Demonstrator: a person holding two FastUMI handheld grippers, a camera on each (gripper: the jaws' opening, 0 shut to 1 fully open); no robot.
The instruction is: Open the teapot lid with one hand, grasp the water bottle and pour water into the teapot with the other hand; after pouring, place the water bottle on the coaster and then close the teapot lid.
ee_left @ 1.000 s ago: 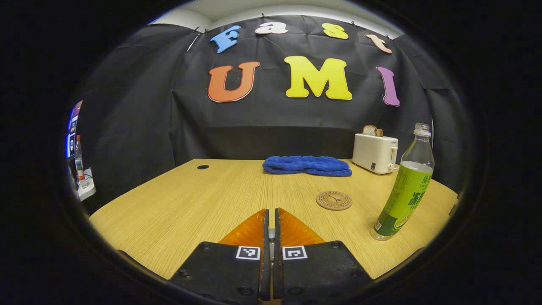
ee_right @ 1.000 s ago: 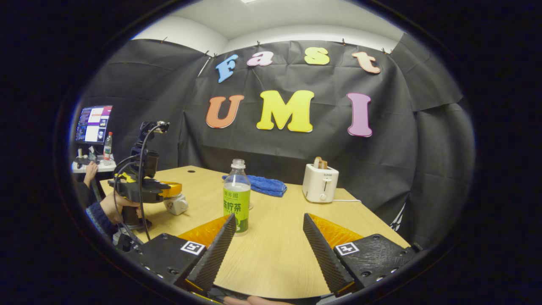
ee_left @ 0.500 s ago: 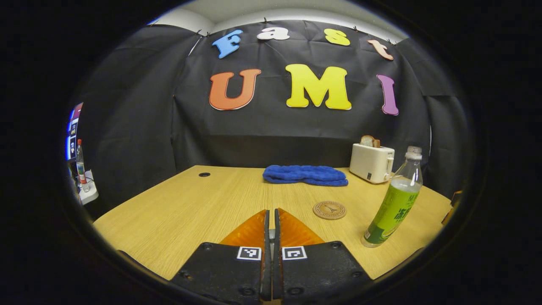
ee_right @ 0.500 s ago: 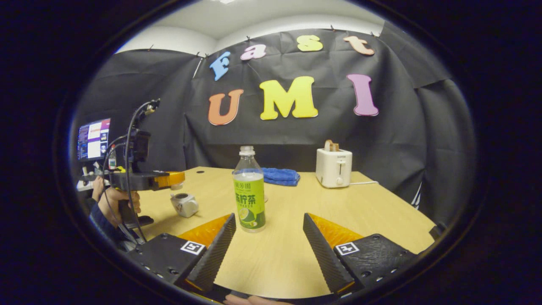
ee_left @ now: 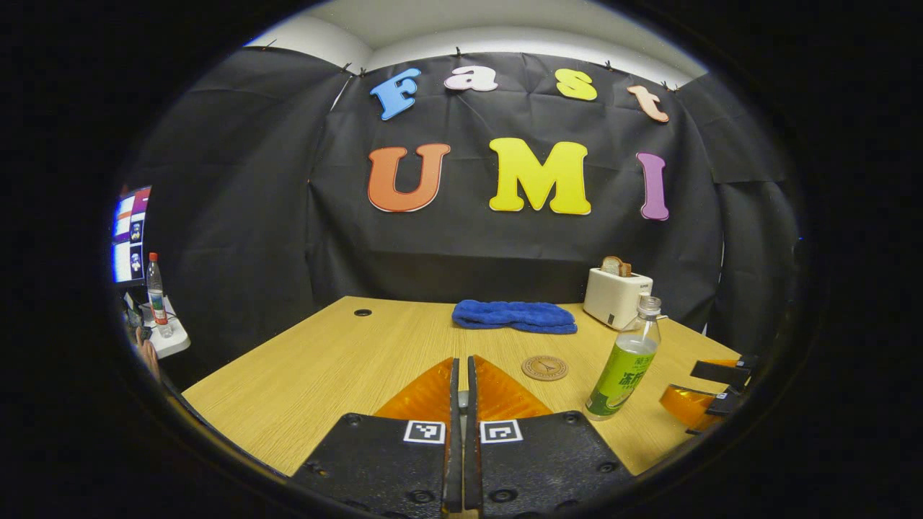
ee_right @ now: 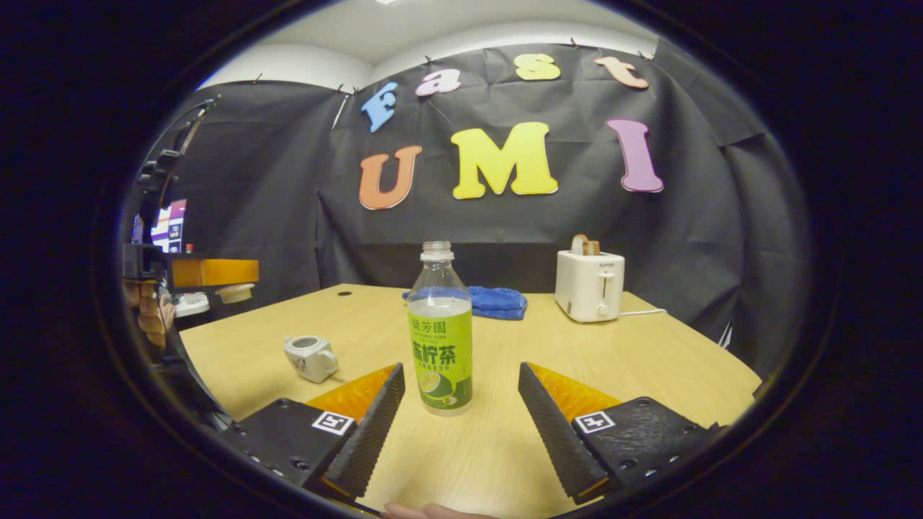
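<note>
The clear water bottle (ee_right: 440,339) with a green label stands upright on the table, in line with the gap of my open right gripper (ee_right: 460,378) and untouched by either finger. To the left sits the small white teapot (ee_right: 310,357), lid off. My left gripper (ee_right: 245,272) hangs high above the table's left edge, shut on the white teapot lid (ee_right: 234,292). In the left gripper view my left gripper (ee_left: 462,371) shows shut fingers, with the round wooden coaster (ee_left: 545,367) and the bottle (ee_left: 624,367) ahead to the right, and the right gripper (ee_left: 703,393) beyond.
A white toaster (ee_right: 590,294) with bread stands at the back right, its cord trailing right. A folded blue towel (ee_right: 497,301) lies at the back middle. A side table with a small bottle (ee_left: 155,292) and a monitor stands off the left edge.
My left gripper has lifted and drawn back with the lid, away from the teapot. My right gripper has moved in until the bottle lines up with its open fingers.
</note>
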